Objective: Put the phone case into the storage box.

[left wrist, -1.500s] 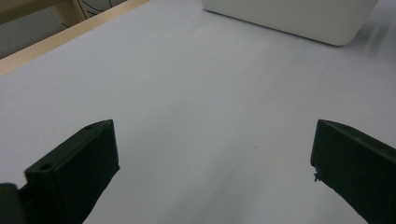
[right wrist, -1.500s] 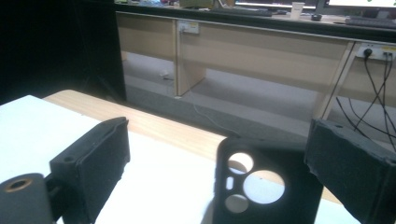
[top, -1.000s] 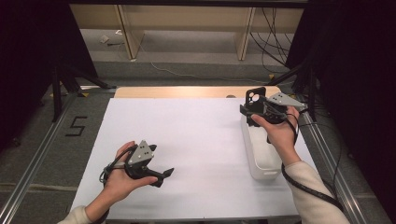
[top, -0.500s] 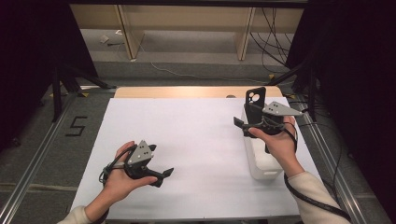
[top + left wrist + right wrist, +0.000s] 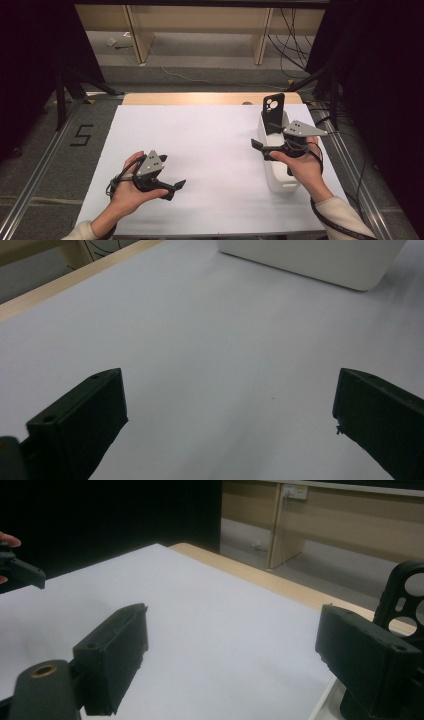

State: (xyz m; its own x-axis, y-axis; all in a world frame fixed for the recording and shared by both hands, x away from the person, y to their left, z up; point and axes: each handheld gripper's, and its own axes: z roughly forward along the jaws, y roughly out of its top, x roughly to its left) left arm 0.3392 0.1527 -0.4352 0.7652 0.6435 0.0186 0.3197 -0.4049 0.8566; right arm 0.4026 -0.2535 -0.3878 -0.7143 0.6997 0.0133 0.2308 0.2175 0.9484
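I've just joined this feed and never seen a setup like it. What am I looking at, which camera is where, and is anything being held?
No robot: a person holds a two-jaw tool in each hand. The high view looks down on a white table. The left gripper rests low, open and empty. The right gripper, open and empty too, hovers over a white box with a black phone case standing in it. The other two pictures come from cameras riding on the tools, looking along their black jaws; the right gripper view shows the case beside its jaw.
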